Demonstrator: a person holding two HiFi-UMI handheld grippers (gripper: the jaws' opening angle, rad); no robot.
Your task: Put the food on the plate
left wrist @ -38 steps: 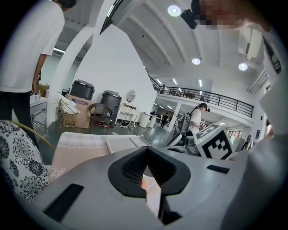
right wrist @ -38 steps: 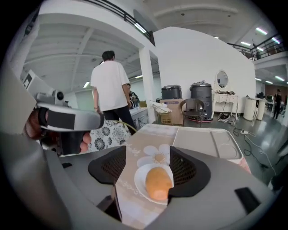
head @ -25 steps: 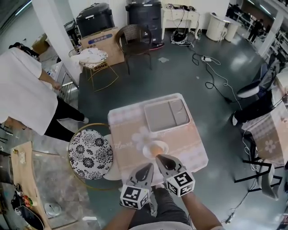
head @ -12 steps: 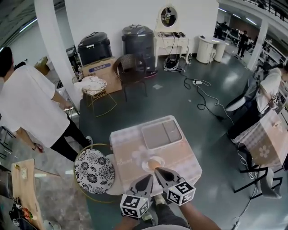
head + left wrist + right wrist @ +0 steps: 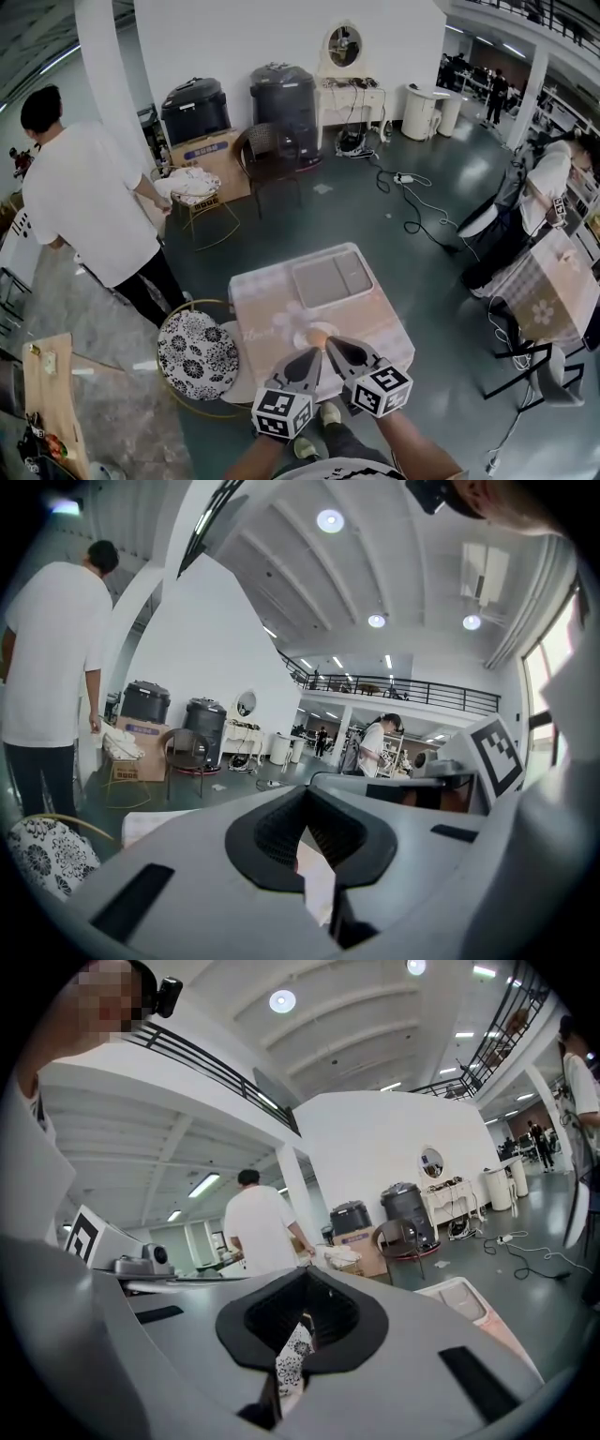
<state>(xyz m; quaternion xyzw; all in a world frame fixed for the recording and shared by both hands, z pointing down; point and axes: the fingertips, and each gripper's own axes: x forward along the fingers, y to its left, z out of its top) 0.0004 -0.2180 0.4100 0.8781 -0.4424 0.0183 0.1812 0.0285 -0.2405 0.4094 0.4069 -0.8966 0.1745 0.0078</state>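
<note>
A small white plate with an orange piece of food on it sits near the front of the pink-clothed table. Behind it lies a grey tray. Both grippers are held side by side, high above the table's near edge. The left gripper has its jaws together with nothing between them, and the right gripper is shut and empty too. In the left gripper view the left gripper points out over the room. Through the gap of the right gripper a patterned cushion shows.
A round stool with a black-and-white floral cushion stands left of the table. A person in a white shirt stands further left. A chair, boxes and floor cables lie behind. Another clothed table is at the right.
The head view has risen and pulled back, so the table looks smaller and farther below. The person in white has straightened up at the left. Both grippers stay together.
</note>
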